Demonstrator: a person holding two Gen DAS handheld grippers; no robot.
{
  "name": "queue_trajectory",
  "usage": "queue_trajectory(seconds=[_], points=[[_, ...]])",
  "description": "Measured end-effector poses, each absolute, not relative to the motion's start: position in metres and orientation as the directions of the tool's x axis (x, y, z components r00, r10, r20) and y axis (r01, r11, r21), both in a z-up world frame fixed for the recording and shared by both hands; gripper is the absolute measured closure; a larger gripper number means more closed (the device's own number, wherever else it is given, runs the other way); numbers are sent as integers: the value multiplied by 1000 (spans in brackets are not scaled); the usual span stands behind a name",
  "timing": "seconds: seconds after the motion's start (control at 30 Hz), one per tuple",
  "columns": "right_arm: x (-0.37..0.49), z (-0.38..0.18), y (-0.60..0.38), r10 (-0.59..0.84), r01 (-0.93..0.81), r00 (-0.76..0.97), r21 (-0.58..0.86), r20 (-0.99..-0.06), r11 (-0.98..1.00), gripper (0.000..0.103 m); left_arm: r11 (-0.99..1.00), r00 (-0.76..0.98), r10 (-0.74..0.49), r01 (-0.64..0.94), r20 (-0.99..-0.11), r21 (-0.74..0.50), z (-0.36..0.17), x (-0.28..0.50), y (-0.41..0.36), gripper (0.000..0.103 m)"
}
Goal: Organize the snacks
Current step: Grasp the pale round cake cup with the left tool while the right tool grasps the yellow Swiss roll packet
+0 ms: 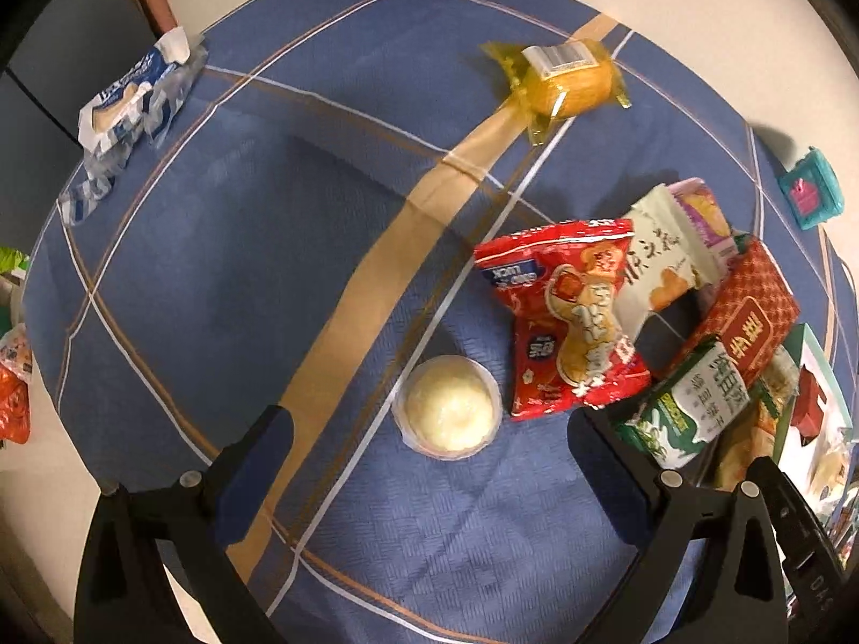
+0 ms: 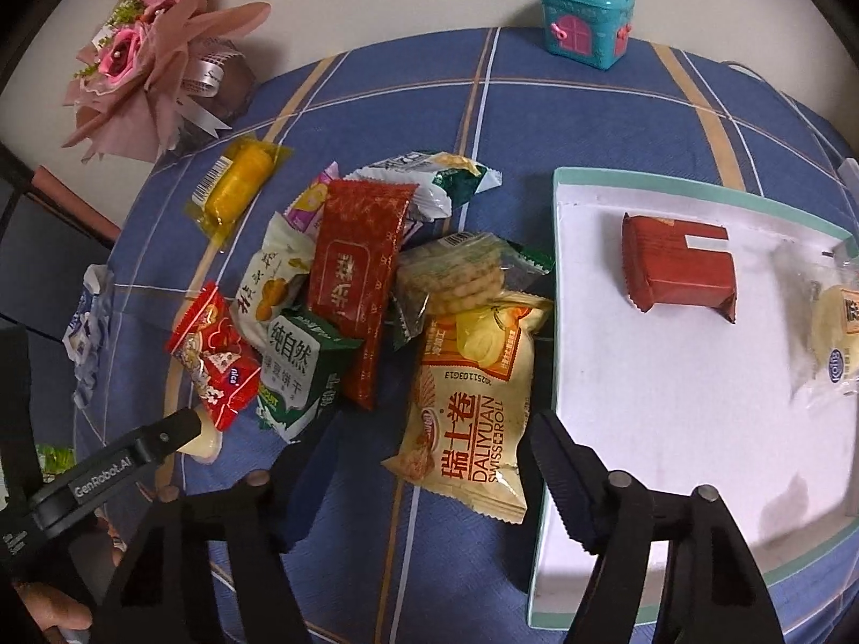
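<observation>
Blue cloth: we see a checked blue tablecloth (image 2: pixel 563 123) with tan and white stripes spread over the table, and the snacks lie on it.
Left gripper: our left gripper (image 1: pixel 429 429) points down with its jaws wide apart, clasping nothing; the pale jelly cup (image 1: pixel 448 404) sits on the cloth between the fingertips, apart from both.
Right gripper: our right gripper (image 2: pixel 424 445) hangs over the pile with its jaws parted; the lower end of the beige Swiss roll bag (image 2: pixel 475 392) lies between them, and we see no pad pressing on it.
Snack pile: the red peanut packet (image 1: pixel 563 322), the green-and-white biscuit pack (image 2: pixel 300 375), the long red patterned sachet (image 2: pixel 357 279) and the clear round-cracker pack (image 2: pixel 456 273) overlap one another just left of the tray.
Tray: a white tray with a mint rim (image 2: pixel 644 177) holds a red-brown wrapped bar (image 2: pixel 679 263); a pale bun in clear wrap (image 2: pixel 837 322) lies at its right edge.
Apart from the pile: the yellow wrapped cake (image 1: pixel 563 80) and the blue-and-white wrapper (image 1: pixel 134 102).
Far edge: a teal toy house (image 2: pixel 588 24) and a pink bouquet (image 2: pixel 155 59).
</observation>
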State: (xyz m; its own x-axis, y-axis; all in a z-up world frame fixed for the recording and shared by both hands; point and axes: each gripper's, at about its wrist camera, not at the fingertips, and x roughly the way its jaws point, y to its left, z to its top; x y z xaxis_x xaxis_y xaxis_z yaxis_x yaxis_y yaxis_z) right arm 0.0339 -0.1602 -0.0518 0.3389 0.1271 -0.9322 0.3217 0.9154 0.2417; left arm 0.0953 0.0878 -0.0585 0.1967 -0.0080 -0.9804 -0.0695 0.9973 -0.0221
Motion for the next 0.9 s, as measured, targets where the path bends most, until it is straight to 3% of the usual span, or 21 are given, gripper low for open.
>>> queue_trajectory(seconds=[0.23,0.5,0.9], points=[[39,-68,-164,137,337,315,246,-939,909,40,994,161,-4,-111,-987,-22,-72,99,99,1],[45,-65,-157,189,313,330,297,-925,902,42,994,148,-12,-109,-989,-28,-84,105,103,1],[51,-85,-146,121,308,283,210,-951,928,42,997,102,10,-75,-995,3,-113,109,85,3]])
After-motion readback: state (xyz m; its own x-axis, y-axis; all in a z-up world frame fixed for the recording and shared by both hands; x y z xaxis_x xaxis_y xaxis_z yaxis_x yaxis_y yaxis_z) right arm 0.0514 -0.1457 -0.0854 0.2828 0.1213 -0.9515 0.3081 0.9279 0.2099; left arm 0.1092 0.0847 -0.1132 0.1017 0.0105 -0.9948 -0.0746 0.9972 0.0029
